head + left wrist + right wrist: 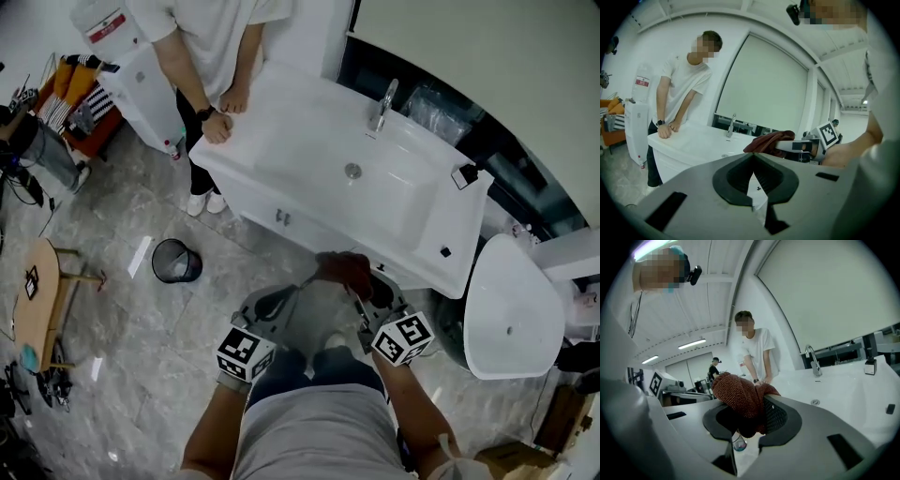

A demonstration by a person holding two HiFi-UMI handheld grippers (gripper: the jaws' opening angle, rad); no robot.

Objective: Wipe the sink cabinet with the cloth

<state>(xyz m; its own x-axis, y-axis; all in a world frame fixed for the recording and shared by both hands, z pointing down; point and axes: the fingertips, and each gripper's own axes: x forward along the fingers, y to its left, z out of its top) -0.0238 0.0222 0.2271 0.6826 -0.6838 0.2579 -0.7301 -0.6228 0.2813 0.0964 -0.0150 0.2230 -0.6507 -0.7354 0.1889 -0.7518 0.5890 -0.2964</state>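
Evidently the wiping has hardly begun. The right claw [750, 419] is clenched on a dark red cloth [737, 391] that bulges out between its jaws. In the head view the cloth hangs just off the front edge of the white sink cabinet [281, 155], toward its right half. I cannot tell whether it touches the edge, though the left gripper view suggests it is held in the air, clear of the surface.

The left claw [752, 174] is closed on nothing and sits beside the right one, a little further from the front edge. It plays no part yet.

The surface shows no streaks or wet marks — nothing to tell which parts, if any, have been wiped. A person [211, 56] leans with both hands on the far left corner, so that patch is covered. By my reading, the basin, the rim round the faucet [380, 103] and the front face are all left to do.
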